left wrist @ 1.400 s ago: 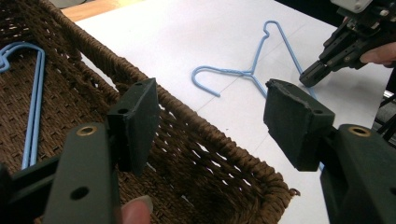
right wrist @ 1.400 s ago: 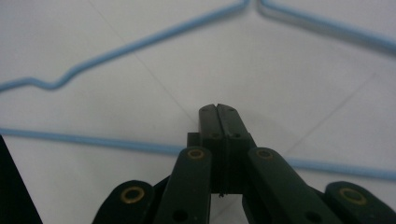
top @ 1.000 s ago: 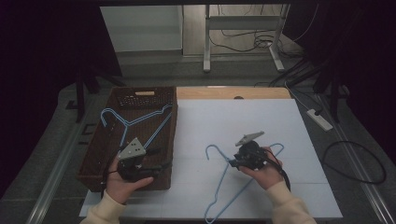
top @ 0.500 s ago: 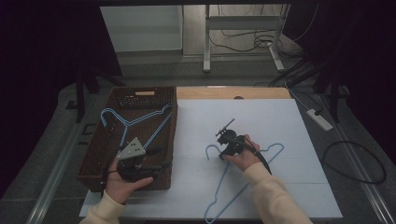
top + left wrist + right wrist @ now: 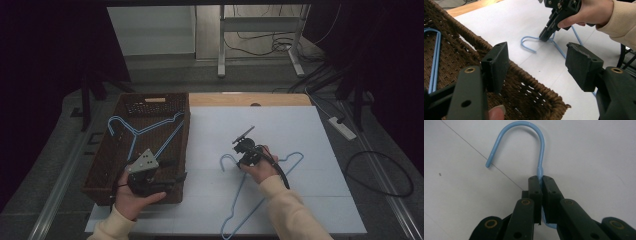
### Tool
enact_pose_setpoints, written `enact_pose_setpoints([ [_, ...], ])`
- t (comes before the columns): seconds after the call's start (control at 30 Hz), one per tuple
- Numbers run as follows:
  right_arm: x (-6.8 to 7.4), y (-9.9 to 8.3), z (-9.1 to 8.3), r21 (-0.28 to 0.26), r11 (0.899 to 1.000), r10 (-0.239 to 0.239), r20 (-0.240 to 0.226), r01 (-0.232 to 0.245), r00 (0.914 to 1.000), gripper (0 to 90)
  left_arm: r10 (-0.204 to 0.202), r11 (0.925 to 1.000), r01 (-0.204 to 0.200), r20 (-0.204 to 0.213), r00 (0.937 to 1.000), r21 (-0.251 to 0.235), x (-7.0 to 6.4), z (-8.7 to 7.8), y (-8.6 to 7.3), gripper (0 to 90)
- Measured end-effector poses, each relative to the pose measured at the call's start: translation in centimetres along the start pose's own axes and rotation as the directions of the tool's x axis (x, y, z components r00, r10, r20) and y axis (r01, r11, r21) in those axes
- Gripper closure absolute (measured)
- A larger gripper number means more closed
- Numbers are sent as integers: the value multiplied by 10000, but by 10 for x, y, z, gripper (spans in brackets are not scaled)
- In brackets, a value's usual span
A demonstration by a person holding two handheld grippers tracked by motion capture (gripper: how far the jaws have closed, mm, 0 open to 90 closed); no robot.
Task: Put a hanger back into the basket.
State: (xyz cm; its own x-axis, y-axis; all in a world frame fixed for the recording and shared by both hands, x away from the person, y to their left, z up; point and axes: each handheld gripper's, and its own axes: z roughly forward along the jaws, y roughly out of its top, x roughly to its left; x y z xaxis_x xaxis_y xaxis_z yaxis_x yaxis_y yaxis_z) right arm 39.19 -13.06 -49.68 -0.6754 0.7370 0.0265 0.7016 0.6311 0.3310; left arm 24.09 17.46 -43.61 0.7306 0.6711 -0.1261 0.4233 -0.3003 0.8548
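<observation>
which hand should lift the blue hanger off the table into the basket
Right. The right gripper is shut on the blue hanger's neck below the hook. The left gripper is open at the basket's rim, holding nothing.

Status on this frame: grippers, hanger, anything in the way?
Right hand-held gripper shut on hanger neck, below the hook. Left hand-held gripper open over basket corner. Second hanger in basket. Mat between hanger and basket bare.

High view looks down; gripper views close, sharing the hanger [image 5: 534,135].
</observation>
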Motion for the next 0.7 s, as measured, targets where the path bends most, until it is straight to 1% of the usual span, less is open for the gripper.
enact_pose_setpoints([
  [0.03,0,-1,-3,-127,9999,-7,-27,7,10000,866,27,10000,-27,41,10000,24,-2,1,1,356],
  [0.07,0,-4,-8,-422,9991,-17,-41,15,10000,866,52,10000,-52,70,10000,27,-3,2,2,356],
  [0.1,0,-5,-11,-608,9981,-22,-30,20,10000,867,95,9999,-96,131,9999,45,-6,3,3,355],
  [0.13,0,-5,-11,-608,9981,-22,-30,20,10000,867,95,9999,-96,131,9999,45,-6,3,3,355],
  [0.17,0,-7,-16,-778,9969,-64,-32,61,10000,867,162,9998,-163,204,9997,76,-10,5,5,355],
  [0.2,0,-10,-23,-1099,9939,-80,-52,74,10000,867,187,9998,-189,253,9995,97,-12,6,6,354],
  [0.23,-1,-11,-26,-1222,9925,-81,-85,70,9999,867,213,9996,-218,328,9992,163,-15,8,7,353],
  [0.27,-1,-11,-26,-1222,9925,-81,-85,70,9999,867,213,9996,-218,328,9992,163,-15,8,7,353],
  [0.33,-1,-16,-33,-1601,9871,-75,-166,47,9998,867,183,9992,-198,441,9989,341,-21,13,9,352],
  [0.4,-2,-19,-36,-1833,9830,-108,-199,70,9997,867,194,9984,-222,538,9984,516,-26,19,11,352],
  [0.5,-1,-23,-39,-2069,9784,-104,-256,49,9996,867,301,9964,-352,661,9974,765,-34,29,14,352],
  [0.67,-2,-27,-43,-2368,9715,-98,-332,16,9994,867,236,9932,-331,860,9960,1113,-40,44,19,350],
  [0.7,-2,-28,-43,-2414,9704,-90,-350,3,9993,867,236,9932,-331,860,9960,1113,-40,44,19,350],
])
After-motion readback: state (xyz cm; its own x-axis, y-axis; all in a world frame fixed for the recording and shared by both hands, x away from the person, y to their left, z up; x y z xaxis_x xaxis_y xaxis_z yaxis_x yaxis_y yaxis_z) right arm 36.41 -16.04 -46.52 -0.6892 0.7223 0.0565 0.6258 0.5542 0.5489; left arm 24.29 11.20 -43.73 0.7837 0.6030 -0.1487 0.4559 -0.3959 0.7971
